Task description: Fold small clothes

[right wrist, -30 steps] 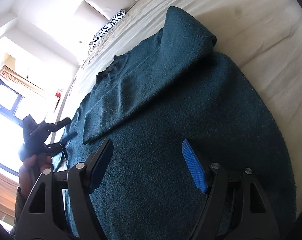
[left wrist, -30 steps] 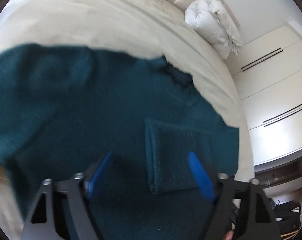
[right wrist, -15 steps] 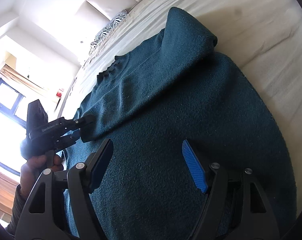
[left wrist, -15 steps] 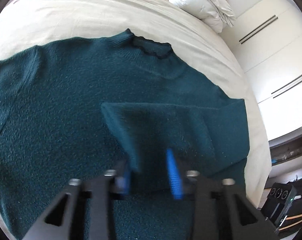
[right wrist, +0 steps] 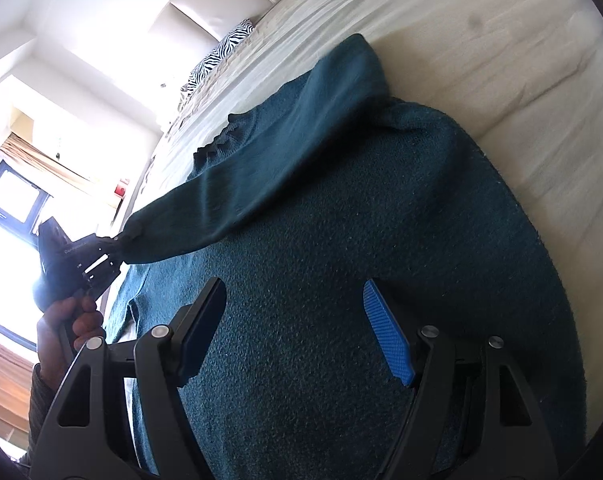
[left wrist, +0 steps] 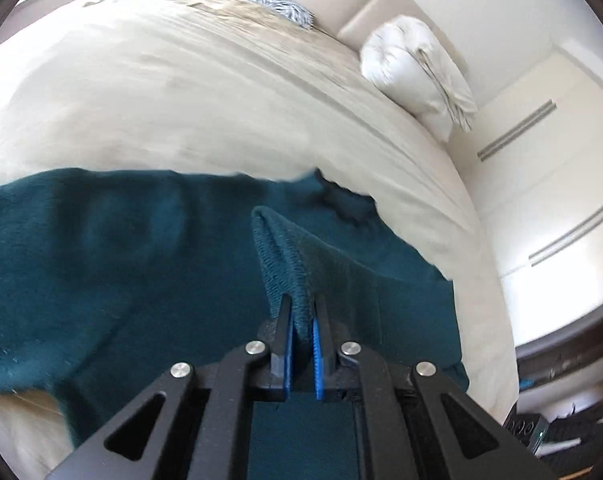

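Dark teal sweater (right wrist: 381,240) spread flat on the cream bedsheet (left wrist: 181,112), neck opening (left wrist: 341,200) toward the headboard (right wrist: 205,4). Sleeve cuff (left wrist: 289,280) pinched between the pressed-together blue pads of the left gripper (left wrist: 301,312), ribbed edge bunched up and rising away from the pads, lifted clear of the sweater body. From the right wrist view, the same sleeve (right wrist: 241,184) stretched out taut across the chest toward the left gripper (right wrist: 113,248), with the cuff end swallowed by the black fingers there. Only part of the left hand (right wrist: 65,332) visible, backlit by the bright window (right wrist: 9,196) and hard to make out. Right gripper (right wrist: 297,320) hovering over the lower body of the sweater, jaws spread wide, nothing between them; whether the fingertips touched the knit could not be told. Hem of the sweater cut off behind the gripper bodies in both views. Far sleeve blurred at the left of the left wrist view, its end lost at the frame edge. White pillow (left wrist: 417,72) and zebra-print cushion (left wrist: 273,4) near the headboard, well apart from the sweater. White wardrobe doors (left wrist: 549,184) beside the bed; dark items on the floor at the lower right too small and blurred to identify.
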Available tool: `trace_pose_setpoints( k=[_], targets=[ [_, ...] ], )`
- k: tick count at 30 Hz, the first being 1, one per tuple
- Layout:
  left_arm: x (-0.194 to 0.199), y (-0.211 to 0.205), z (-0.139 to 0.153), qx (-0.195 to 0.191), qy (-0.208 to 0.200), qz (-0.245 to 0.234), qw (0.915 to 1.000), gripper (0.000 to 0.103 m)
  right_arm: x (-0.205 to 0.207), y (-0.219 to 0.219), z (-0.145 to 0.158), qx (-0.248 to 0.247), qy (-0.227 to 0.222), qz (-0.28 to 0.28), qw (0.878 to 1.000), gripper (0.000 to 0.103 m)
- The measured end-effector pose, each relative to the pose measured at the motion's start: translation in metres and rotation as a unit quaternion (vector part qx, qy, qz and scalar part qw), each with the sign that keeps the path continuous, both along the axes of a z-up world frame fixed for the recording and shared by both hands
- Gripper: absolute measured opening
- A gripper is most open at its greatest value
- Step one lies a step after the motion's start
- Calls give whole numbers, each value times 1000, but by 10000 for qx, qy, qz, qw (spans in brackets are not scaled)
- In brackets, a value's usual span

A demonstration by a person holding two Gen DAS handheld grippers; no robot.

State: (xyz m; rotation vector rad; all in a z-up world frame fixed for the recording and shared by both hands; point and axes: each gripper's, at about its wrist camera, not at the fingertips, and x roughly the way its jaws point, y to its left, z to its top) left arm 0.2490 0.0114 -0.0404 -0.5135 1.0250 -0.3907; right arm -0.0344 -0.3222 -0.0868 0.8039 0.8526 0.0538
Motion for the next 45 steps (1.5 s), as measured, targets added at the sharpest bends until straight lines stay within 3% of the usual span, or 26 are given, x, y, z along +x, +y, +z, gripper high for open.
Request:
trace_pose_setpoints(
  k=[5, 10, 16, 20, 23, 27, 36, 45],
  targets=[
    [5, 6, -26, 166, 235, -77, 9996, 7, 3, -6, 4, 118, 13, 23, 9999, 71],
    [5, 6, -45, 274, 321, -70, 9991, 8, 12, -27, 34, 84, -272, 34, 9996, 71],
    [5, 10, -54, 138, 324, -82, 9993, 10, 61, -67, 59, 263, -440, 253, 9984, 71],
    [5, 9, -58, 126, 236, -125, 9996, 10, 111, -88, 38, 830, -125, 503, 9952, 72],
    [3, 9, -60, 61, 177, -155, 9997, 10, 135, -104, 15, 887, 306, 414, 9947, 72],
    [2, 16, -66, -87, 103, -203, 9997, 10, 158, -131, 4, 1314, 160, 97, 9912, 72],
    [-1, 27, -75, -400, -28, -220, 9990, 11, 220, -167, 0, 1710, 84, -130, 9851, 72],
    [-8, 32, -75, -370, -157, -233, 9989, 11, 210, -173, -2, 1967, 45, 6, 9804, 71]
  ],
)
